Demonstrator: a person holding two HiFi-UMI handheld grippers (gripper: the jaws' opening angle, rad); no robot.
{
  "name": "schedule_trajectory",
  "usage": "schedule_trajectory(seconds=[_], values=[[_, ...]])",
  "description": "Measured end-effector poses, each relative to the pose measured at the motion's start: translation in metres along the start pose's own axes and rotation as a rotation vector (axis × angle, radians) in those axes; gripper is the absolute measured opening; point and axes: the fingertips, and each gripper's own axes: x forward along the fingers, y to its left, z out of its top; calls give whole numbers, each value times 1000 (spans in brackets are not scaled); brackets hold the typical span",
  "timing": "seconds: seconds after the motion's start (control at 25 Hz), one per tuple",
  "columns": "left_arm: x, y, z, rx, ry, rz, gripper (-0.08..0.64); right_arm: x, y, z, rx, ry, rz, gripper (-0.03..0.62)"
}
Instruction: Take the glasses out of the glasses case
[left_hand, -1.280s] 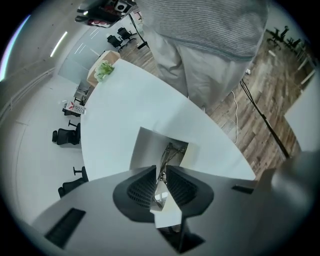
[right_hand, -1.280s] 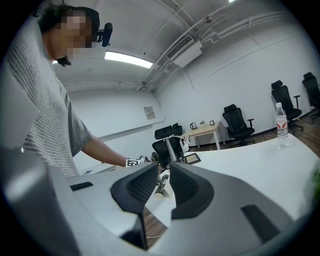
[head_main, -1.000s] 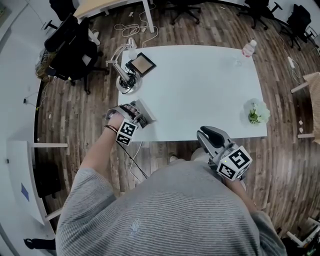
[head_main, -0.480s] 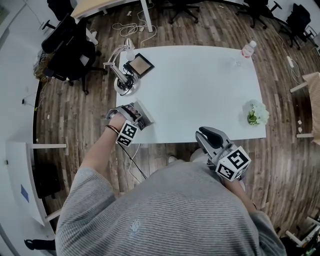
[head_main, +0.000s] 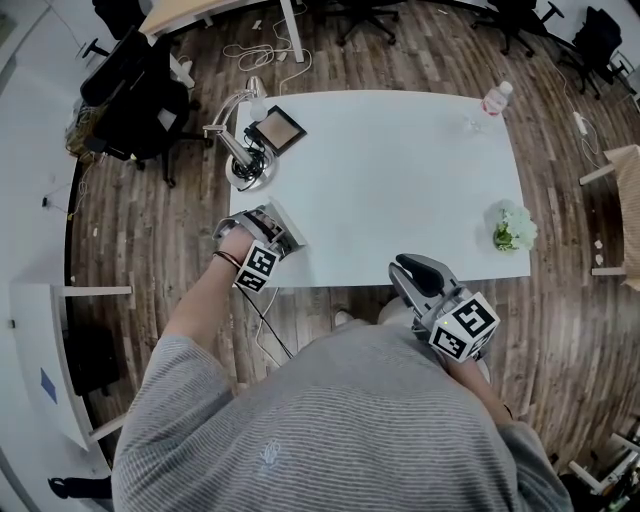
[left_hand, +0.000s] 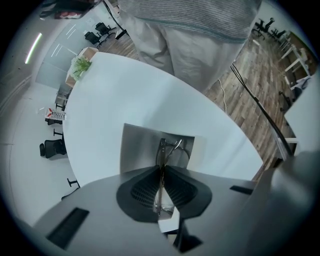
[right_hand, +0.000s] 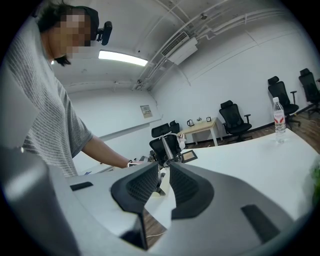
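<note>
At near-left table corner: left gripper (head_main: 283, 228), reaching in over the edge of the white table (head_main: 400, 180), marker cube toward the body.
Left jaws: pressed together on the glasses (left_hand: 161, 150), pads pinching the folded frame edge-on.
Between the pads: thin dark frame running up and out past the pad tips, temple arms crossed at the far end, one lens showing low down behind the pads.
Under the glasses: glasses case (left_hand: 137, 150), grey, lying open and flat on the tabletop just inside that corner; glasses seen directly over it, whether touching it or lifted clear cannot be told.
Beyond the near edge: right gripper (right_hand: 164, 167), off the table, close against the grey striped shirt (head_main: 330, 420), aimed across toward the left arm.
Right jaws: a narrow gap between the pads, nothing in it.
Far-left corner: desk lamp (head_main: 238, 150) on a round base, small framed panel (head_main: 278, 128) just beside it.
Far-right corner: bottle (head_main: 496, 97) with a pink label, upright.
Right edge: bunch of white flowers (head_main: 513, 228) with green leaves.
Around the table: wood-plank floor (head_main: 150, 230), black office chairs (head_main: 140, 95) to the far left.
</note>
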Motion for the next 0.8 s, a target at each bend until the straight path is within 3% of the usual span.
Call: schedule_trajectory(seconds=[0.24, 0.52, 0.64, 0.8], values=[[-4, 7, -2, -22, 13, 29, 35, 0, -1, 0, 2, 4, 5, 63], [-19, 25, -9, -99, 45, 148, 35, 2, 1, 1, 0, 7, 24, 61], [-27, 32, -10, -154, 50, 204, 35, 5, 5, 1, -5, 10, 41, 61], [-40, 39, -19, -284, 49, 276, 35, 9, 12, 2, -13, 13, 61, 63]])
